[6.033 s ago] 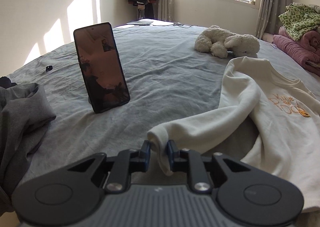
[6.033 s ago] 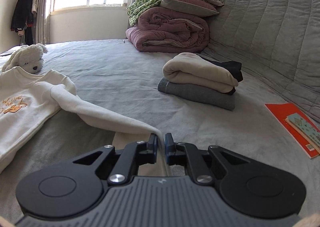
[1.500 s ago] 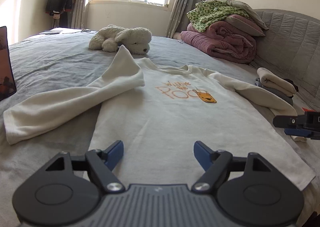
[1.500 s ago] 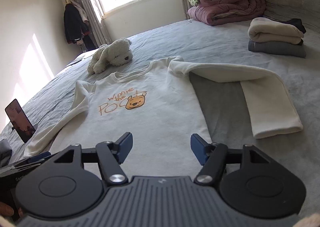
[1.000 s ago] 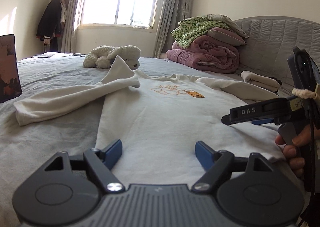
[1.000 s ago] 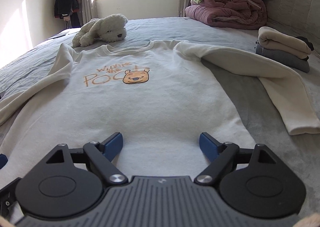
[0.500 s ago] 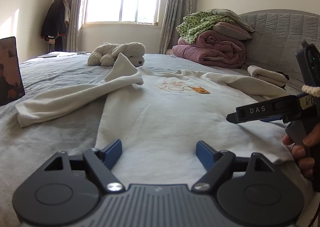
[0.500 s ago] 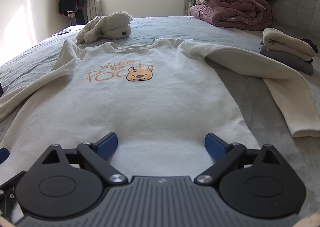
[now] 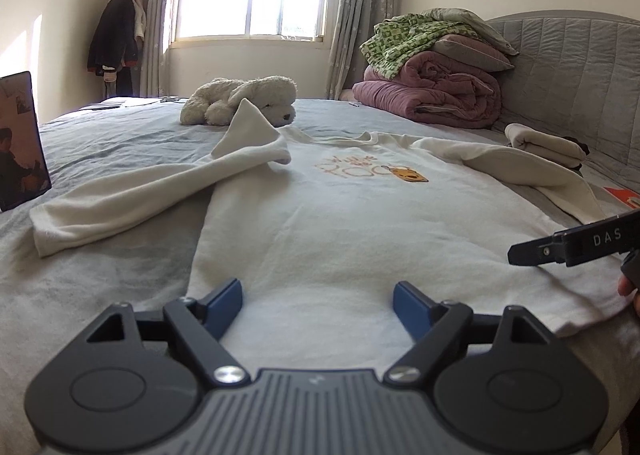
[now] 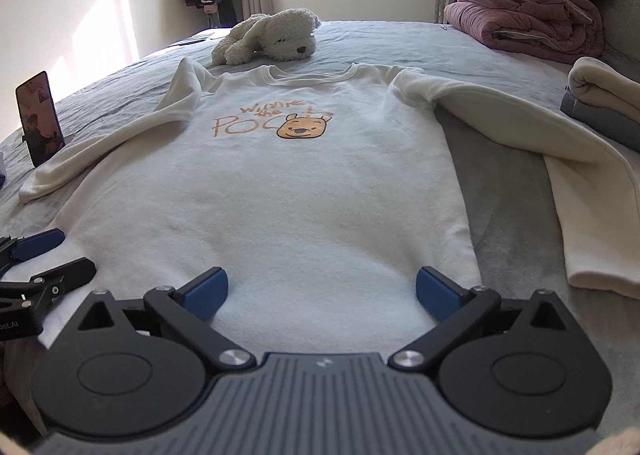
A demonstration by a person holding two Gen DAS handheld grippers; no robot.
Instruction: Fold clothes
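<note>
right wrist view: cream long-sleeved sweatshirt with an orange bear print lies flat, front up, on the grey bed sheet. right gripper hovers over its hem, jaws opening, nothing pinched. left gripper alongside, fingers apart, empty.

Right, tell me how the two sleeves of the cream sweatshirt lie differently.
The left sleeve stretches out long and nearly straight toward the phone, its shoulder fabric peaked up; the right sleeve bends and runs down alongside the body, cuff toward the hem. Both are cream, unfolded, and lie on the grey bed.
</note>
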